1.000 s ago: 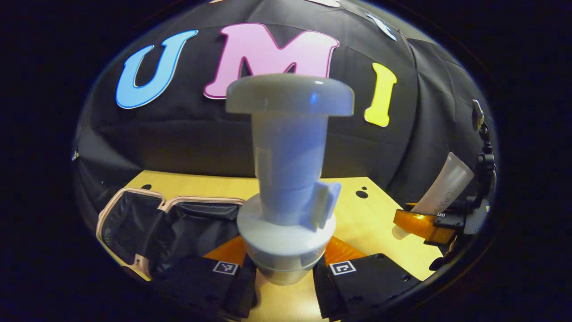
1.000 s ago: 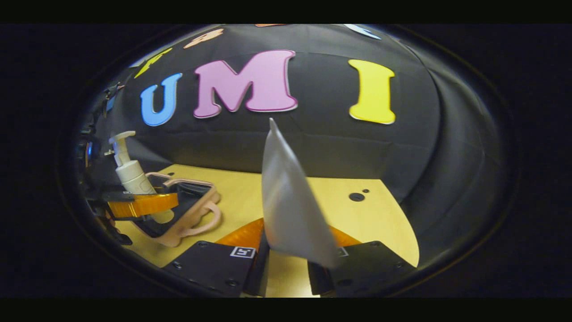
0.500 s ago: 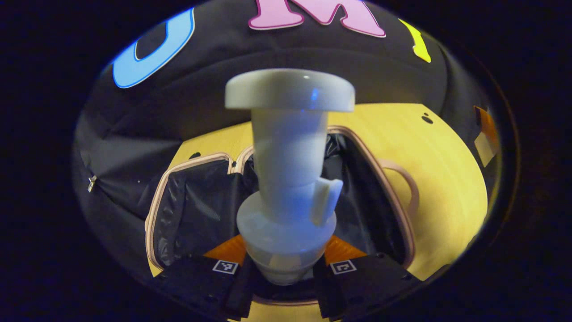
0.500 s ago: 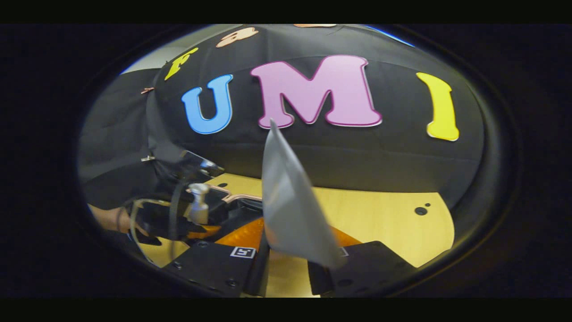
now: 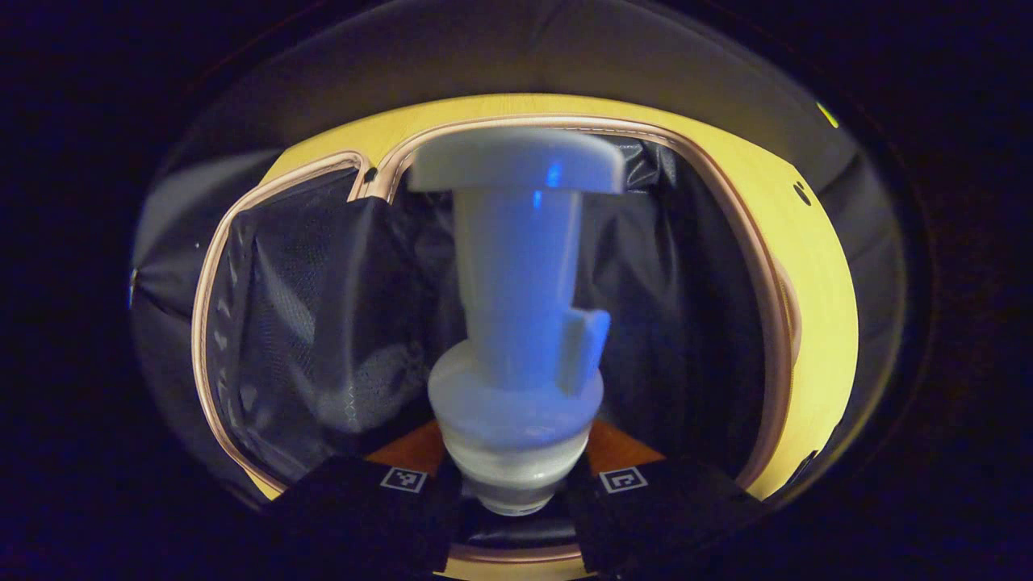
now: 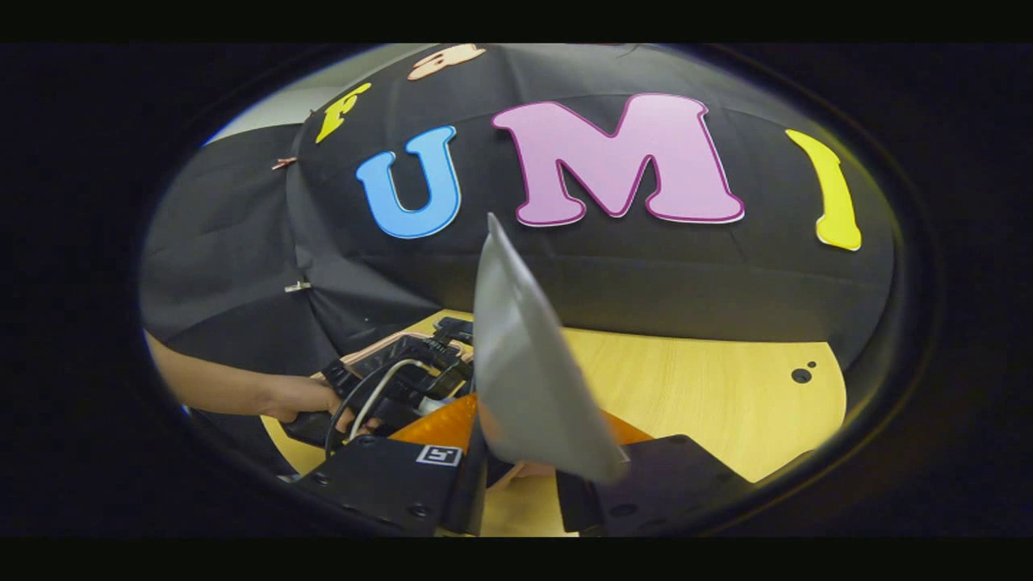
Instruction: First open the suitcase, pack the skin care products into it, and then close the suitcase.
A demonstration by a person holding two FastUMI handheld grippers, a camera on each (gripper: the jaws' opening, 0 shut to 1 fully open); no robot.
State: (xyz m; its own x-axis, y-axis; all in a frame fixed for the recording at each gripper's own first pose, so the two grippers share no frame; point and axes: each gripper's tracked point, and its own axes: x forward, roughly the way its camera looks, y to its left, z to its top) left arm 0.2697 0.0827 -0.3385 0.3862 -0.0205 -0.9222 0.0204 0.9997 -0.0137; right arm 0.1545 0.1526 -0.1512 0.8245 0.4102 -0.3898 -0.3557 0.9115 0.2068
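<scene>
Here, in the left gripper view, the left gripper (image 5: 513,492) points down into the open suitcase (image 5: 307,323). The case's pale pink rim curves round the far side and down the right, with a strip of yellow wooden table (image 5: 815,266) showing beyond it on the right. Inside, the dark lining lies loose and creased, with room on both the left and the right of the bottle. The white pump bottle (image 5: 516,323) stands straight out from between the two fingers, its wide neck clamped by them on either side, and its flat pump head is at the far end, near the far rim of the case. Its base is hidden below the fingers.

In the right gripper view, the right gripper (image 6: 520,488) is over the table, whose bare wood stretches away to the right and far side up to the black cloth wall. A grey squeeze tube (image 6: 524,379) is pinched between its closed fingers and rises up and away, its flat crimped end at the top, tilted a little left. To the left, a person's hand (image 6: 294,397) holds the left gripper (image 6: 403,379) low over the suitcase, of which a bit of pink rim (image 6: 367,355) shows.
</scene>
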